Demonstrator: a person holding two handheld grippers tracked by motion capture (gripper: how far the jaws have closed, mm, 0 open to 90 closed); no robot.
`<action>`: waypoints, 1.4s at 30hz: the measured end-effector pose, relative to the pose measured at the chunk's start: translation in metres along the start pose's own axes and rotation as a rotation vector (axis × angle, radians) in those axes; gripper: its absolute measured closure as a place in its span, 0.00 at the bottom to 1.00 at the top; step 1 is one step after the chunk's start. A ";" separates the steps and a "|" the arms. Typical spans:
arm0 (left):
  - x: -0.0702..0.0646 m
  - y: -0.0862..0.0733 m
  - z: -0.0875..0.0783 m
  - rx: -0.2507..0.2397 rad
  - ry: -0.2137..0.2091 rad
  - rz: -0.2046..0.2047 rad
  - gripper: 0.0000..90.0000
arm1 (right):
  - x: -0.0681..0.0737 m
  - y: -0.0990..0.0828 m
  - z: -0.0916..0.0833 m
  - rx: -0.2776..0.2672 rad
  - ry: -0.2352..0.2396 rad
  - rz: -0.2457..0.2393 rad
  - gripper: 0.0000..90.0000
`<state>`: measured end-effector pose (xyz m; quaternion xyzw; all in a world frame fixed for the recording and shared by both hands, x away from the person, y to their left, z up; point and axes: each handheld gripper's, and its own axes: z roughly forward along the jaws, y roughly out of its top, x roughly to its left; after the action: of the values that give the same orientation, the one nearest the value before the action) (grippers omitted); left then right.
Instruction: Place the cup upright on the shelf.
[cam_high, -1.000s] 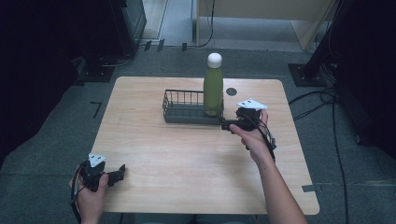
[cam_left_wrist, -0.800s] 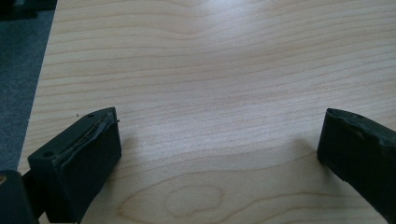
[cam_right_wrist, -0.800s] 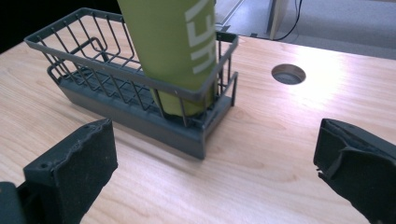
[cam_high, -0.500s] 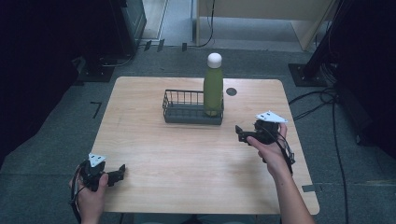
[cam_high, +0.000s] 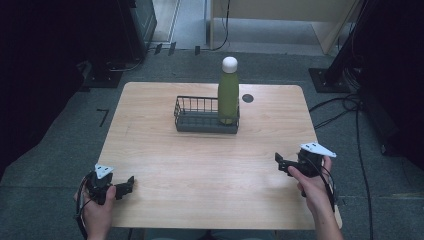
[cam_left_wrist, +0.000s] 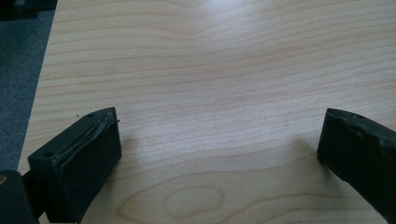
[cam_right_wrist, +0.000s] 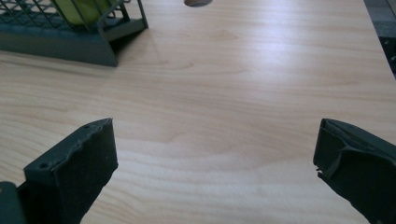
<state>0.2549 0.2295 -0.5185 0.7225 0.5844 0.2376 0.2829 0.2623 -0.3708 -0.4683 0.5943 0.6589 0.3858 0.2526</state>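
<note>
The left tool (cam_high: 120, 186) hangs spread at the bench's (cam_high: 200, 165) near-left edge. Bare wood lies between it and the wire basket (cam_high: 200, 122) holding an upright green, white-capped bottle (cam_high: 228, 92). The right tool (cam_high: 285, 165), spread, sits near the right edge.

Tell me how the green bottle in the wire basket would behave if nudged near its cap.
The bottle is tall and narrow, so it would probably tip rather than slide. It stands at the right end of the basket, whose low rim may catch only its base. Its smooth body looks rigid and perhaps slippery.
</note>
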 end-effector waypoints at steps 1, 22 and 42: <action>0.000 0.000 0.000 0.000 0.000 0.000 0.00 | -0.003 -0.004 -0.002 -0.001 -0.005 0.001 0.00; 0.000 0.000 0.000 -0.002 0.000 0.000 0.00 | -0.043 -0.066 -0.026 0.104 -0.101 0.051 0.00; 0.000 0.000 0.000 -0.002 0.000 0.000 0.00 | -0.054 -0.080 -0.021 0.146 -0.189 0.027 0.00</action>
<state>0.2548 0.2294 -0.5187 0.7222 0.5841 0.2383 0.2837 0.2070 -0.4272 -0.5277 0.6536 0.6504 0.2824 0.2644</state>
